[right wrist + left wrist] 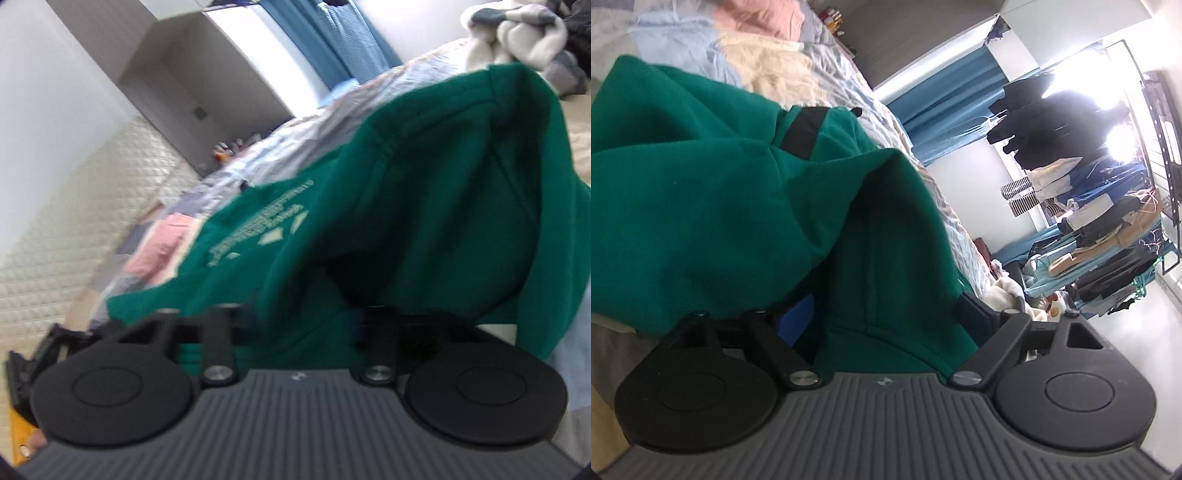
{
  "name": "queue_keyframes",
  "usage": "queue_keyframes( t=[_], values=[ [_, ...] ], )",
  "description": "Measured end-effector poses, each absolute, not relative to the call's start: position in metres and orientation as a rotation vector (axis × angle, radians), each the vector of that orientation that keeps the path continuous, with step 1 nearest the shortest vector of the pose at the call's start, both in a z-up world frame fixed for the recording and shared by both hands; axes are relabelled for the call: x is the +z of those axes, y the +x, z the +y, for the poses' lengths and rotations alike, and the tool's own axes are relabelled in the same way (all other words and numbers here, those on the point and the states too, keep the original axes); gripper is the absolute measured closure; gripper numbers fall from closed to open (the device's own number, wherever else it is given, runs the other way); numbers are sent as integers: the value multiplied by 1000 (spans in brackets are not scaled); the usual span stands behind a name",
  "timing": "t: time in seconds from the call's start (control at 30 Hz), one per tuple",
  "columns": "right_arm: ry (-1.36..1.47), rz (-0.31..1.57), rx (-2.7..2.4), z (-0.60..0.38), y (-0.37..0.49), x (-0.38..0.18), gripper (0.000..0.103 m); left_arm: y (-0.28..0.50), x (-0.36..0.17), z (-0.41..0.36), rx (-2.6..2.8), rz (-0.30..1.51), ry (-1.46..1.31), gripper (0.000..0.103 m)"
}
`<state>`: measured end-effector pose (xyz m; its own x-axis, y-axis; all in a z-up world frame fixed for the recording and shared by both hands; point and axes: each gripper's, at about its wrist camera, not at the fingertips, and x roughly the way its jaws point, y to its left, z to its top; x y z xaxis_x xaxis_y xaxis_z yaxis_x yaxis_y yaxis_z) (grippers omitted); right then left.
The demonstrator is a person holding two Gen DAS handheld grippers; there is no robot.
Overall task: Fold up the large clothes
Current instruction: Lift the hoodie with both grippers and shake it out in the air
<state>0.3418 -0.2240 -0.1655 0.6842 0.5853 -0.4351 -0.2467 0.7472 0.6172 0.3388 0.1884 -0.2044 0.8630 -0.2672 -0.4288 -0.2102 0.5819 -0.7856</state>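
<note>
Up close, both cameras are filled by a green sweatshirt (713,192) draped over the tongs. In the left wrist view the cloth falls between and over the fingers of the left gripper (886,317); a fold of it runs down the middle, right to the gripper's body, and a black strip (803,133) is sewn on the fabric farther off. The fingertips are buried under the cloth, so I cannot tell whether they are pinching it or spread. Beyond lies a bed (849,92) with a patchwork cover; a pink garment (761,18) and a cream one (768,70) lie at its far left. On the right a blue curtain (945,110) hangs beside a rack of clothes (1100,229).

The right wrist view is blurred. The sweatshirt (424,206), with pale lettering (258,229) on it, hangs over the right gripper (299,325) and hides its fingertips too; their state cannot be told. The bed (295,147) stretches behind it, with a white and grey bundle (517,33) at the far right.
</note>
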Motion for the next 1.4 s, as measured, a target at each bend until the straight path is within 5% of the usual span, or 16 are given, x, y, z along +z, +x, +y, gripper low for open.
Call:
queue_keyframes(
  t=[0.47, 0.77, 0.87, 0.93, 1.0, 1.33, 1.4],
  values=[
    [788, 486, 639, -261, 313, -132, 76, 335, -208, 206, -534, 319, -1222, 10],
    [735, 521, 580, -263, 310, -132, 78, 351, -227, 204, -324, 443, -1183, 9],
    [647, 565, 538, -251, 312, -136, 69, 356, -230, 203, -270, 456, -1165, 10],
    [616, 595, 514, -251, 309, -141, 47, 364, -234, 201, -265, 470, -1163, 10],
    [604, 605, 505, -247, 313, -144, 35, 369, -234, 198, -245, 487, -1148, 11],
    [566, 687, 513, -225, 319, -161, 35, 382, -241, 189, -161, 597, -1129, 13],
    [563, 689, 521, -223, 317, -161, 39, 388, -240, 183, -148, 653, -1079, 21]
  ],
)
